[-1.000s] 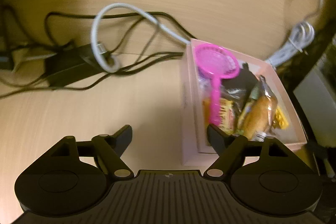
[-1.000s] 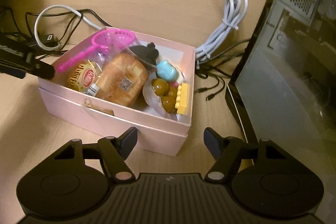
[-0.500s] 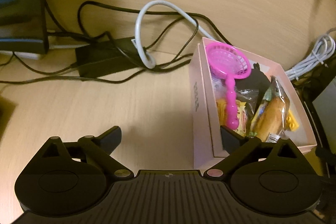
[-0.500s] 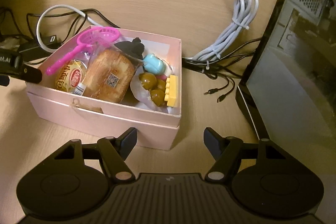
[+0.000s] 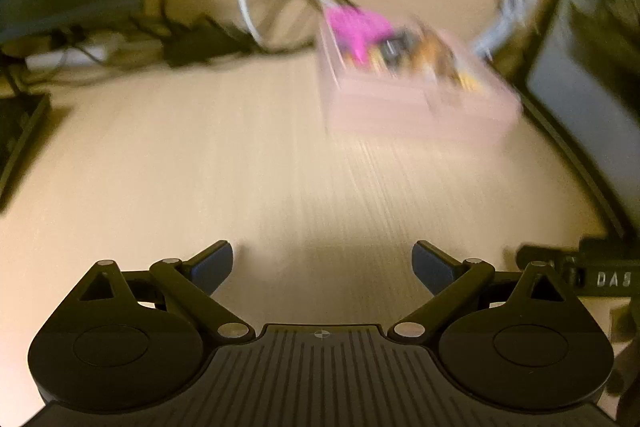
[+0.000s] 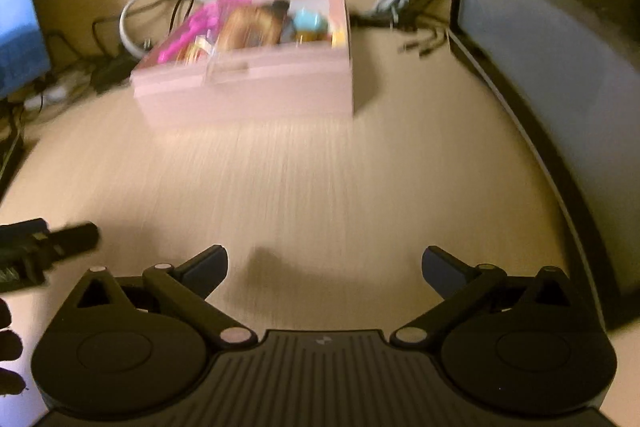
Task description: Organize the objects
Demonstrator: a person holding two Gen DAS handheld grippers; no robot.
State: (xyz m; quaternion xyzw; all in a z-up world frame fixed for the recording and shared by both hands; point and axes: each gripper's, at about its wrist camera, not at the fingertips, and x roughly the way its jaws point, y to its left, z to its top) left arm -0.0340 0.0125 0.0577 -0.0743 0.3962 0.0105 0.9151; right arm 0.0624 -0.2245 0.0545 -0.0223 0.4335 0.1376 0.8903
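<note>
- Toward the back of the pale wooden surface (image 6: 320, 187) sits the pink box (image 6: 248, 83), with a tangle of cables (image 6: 160, 11) behind it and a dark computer case (image 6: 560, 67) well off to its right.
- Inside the box I can make out a pink toy scoop (image 6: 192, 31), a wrapped bread roll (image 6: 252, 27), something light blue (image 6: 310, 21) and a yellow piece (image 6: 339, 37) at the right wall (both views are smeared with motion, so finer detail is lost).
- Left tool (image 5: 322, 267): jaws spread wide, nothing between them, hanging over bare wood well short of the box.
- Right tool (image 6: 324, 267): likewise released and empty, also well apart from the box.
- At the left edge of the right view a dark bit of the other rig (image 6: 48, 239) pokes in.
- No loose item lies on the open stretch of wood between tools and box, as far as I can see.
- My read: the gathering looks finished, everything visible being already in the box; little seems left, unless something waits out of view.
</note>
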